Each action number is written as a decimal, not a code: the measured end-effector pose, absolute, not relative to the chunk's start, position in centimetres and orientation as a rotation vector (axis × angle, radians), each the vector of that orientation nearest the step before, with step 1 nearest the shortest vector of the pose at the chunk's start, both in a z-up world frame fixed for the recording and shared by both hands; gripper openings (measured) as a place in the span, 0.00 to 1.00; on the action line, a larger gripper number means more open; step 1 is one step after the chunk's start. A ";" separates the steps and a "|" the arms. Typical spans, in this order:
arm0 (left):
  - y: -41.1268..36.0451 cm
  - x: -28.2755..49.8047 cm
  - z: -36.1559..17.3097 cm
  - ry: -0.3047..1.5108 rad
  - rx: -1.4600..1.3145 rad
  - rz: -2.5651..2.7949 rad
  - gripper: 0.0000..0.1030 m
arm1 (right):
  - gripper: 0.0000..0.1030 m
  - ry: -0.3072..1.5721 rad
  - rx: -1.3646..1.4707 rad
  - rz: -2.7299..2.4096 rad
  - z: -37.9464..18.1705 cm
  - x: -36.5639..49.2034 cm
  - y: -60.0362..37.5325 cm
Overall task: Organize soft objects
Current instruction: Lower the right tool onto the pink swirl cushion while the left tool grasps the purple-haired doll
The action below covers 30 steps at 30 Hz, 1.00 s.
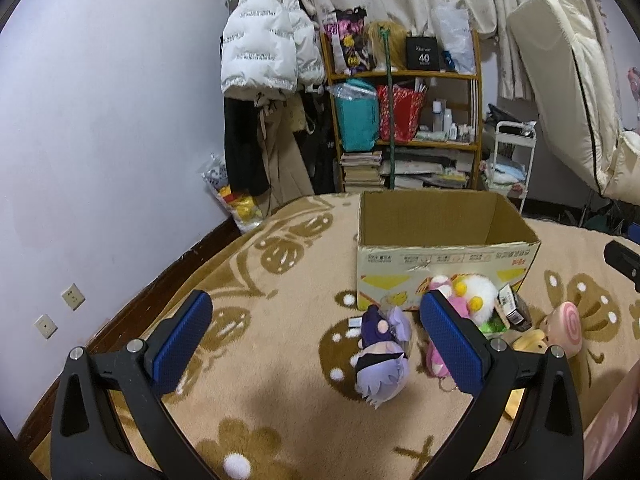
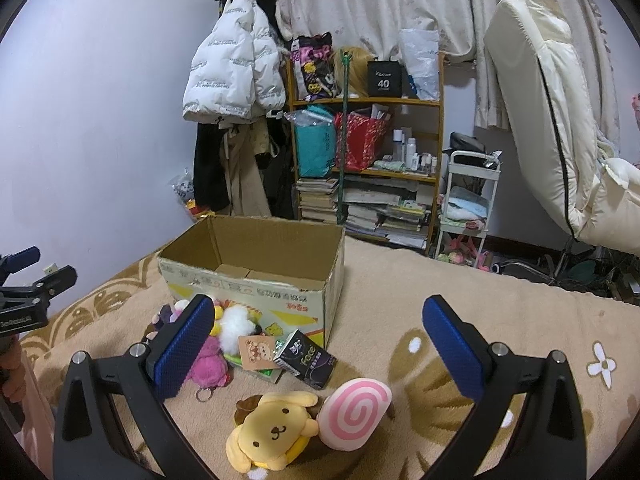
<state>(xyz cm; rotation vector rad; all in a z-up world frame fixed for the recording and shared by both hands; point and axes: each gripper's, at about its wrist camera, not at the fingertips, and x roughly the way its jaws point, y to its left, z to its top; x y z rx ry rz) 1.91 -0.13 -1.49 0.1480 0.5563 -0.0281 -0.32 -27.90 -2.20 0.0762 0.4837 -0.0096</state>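
Note:
An open cardboard box (image 1: 444, 264) stands on the beige blanket; it also shows in the right wrist view (image 2: 256, 280). Soft toys lie in front of it: a purple-haired doll (image 1: 382, 354), a pink and white plush (image 1: 472, 294), a yellow dog plush (image 2: 274, 430) and a pink-swirl plush (image 2: 354, 412). My left gripper (image 1: 316, 344) is open and empty, just left of the purple doll. My right gripper (image 2: 318, 344) is open and empty above the yellow dog and swirl plush.
A dark "face" packet (image 2: 306, 362) and a small card (image 2: 254, 352) lie by the toys. A wooden shelf (image 1: 404, 112), a hanging white jacket (image 1: 264, 40), a white cart (image 2: 466, 204) and a folded mattress (image 2: 560, 120) stand behind the bed.

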 end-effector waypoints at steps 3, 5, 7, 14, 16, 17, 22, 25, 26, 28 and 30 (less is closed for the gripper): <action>-0.3 2.7 -2.0 0.597 0.150 -0.035 0.99 | 1.00 0.532 0.064 -0.013 -3.3 0.5 -26.8; -0.6 3.3 -2.5 0.636 0.169 -0.029 0.99 | 1.00 0.589 0.057 -0.027 -4.3 1.3 -26.5; -1.0 3.9 -3.1 0.669 0.181 -0.032 0.99 | 1.00 0.623 0.061 -0.034 -4.6 1.8 -26.6; -2.2 5.9 -4.6 0.738 0.227 -0.036 0.99 | 1.00 0.713 0.088 -0.043 -5.9 2.9 -27.2; -2.6 6.5 -5.1 0.758 0.234 -0.039 0.99 | 1.00 0.740 0.097 -0.047 -6.2 3.4 -27.7; -2.7 6.8 -5.4 0.773 0.235 -0.040 0.99 | 1.00 0.755 0.103 -0.049 -6.3 3.7 -27.9; -2.3 8.3 -6.9 0.852 0.204 -0.038 0.99 | 1.00 0.844 0.147 -0.066 -7.5 4.9 -28.8; -1.9 9.3 -7.8 0.887 0.175 -0.035 0.99 | 1.00 0.905 0.186 -0.082 -8.6 5.7 -29.5; -1.9 9.6 -8.1 0.901 0.167 -0.036 0.99 | 1.00 0.919 0.200 -0.086 -9.0 6.0 -29.8; -2.0 10.0 -8.8 0.925 0.177 -0.030 0.99 | 1.00 0.955 0.233 -0.092 -9.7 6.5 -30.4; -2.2 10.3 -9.4 0.939 0.185 -0.036 0.99 | 1.00 0.977 0.258 -0.094 -10.3 6.8 -30.9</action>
